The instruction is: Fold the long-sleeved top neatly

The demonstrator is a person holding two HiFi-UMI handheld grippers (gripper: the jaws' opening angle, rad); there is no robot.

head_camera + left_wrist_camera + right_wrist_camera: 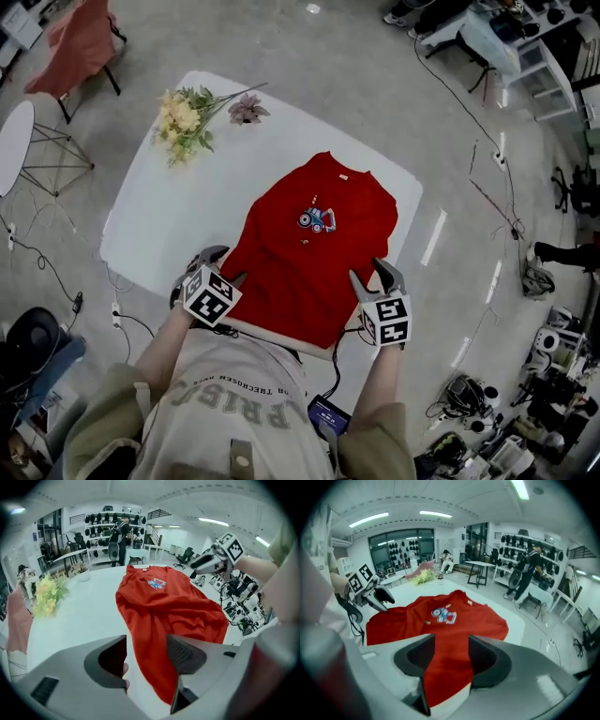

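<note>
1. Head view: the red top (314, 244) lies on the white table (169, 216), printed front up, collar at the far end and hem at the near edge. No sleeve spreads out to either side, so we judge that the sleeves and sides are already folded in, leaving one long panel. The left gripper (230, 269) sits at the near left corner of the hem and the right gripper (372, 277) at the near right corner. A bunch of flowers (187, 120) lies at the far left of the table, well apart from the top.

2. Left gripper view: the left gripper's (146, 644) jaws stand moderately apart. We see the near left edge of the top through the gap, but the pads do not press on it; they hold nothing. The left side of the top looks like a clean fold, while the right side is rumpled.

3. Right gripper view: the right gripper's (451, 644) jaws are also apart, about half wide. Red cloth shows between them, lying flat on the table and not pinched.

4. Our judgement of progress: the lengthwise folding looks done. Still left is to take both hem corners, carry the hem towards the collar to halve the panel, and smooth the creases on the right.
</note>
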